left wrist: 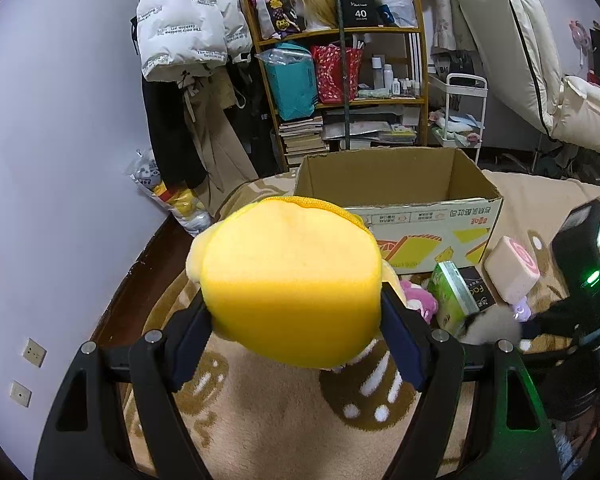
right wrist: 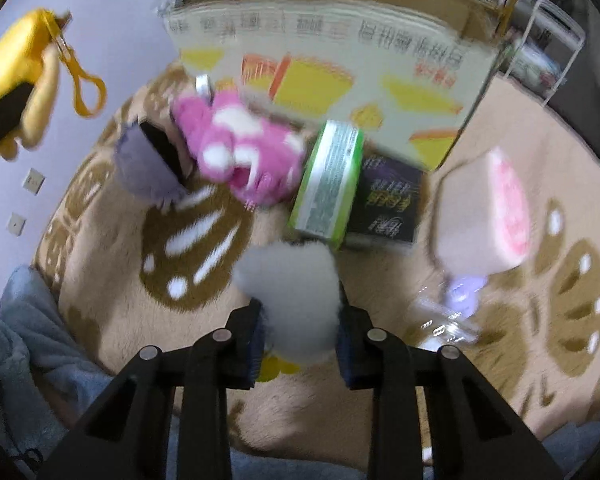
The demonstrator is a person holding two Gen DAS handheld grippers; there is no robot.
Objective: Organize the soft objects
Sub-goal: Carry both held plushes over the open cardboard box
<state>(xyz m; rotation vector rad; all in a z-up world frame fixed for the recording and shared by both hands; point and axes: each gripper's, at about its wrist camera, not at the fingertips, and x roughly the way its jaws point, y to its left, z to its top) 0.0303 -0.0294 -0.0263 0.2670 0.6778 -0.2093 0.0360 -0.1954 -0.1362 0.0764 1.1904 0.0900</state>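
left gripper (left wrist: 296, 320) clamped on yellow plush (left wrist: 290, 280), held above rug (left wrist: 260, 412). right gripper (right wrist: 300, 340) closed on grey plush (right wrist: 292, 292), blurred. beyond it at 12 o'clock green box (right wrist: 328, 184); pink plush (right wrist: 240, 152) at 11 on rug; pink block (right wrist: 484, 216) at 2. box (left wrist: 396, 200) farthest, at 12, open.
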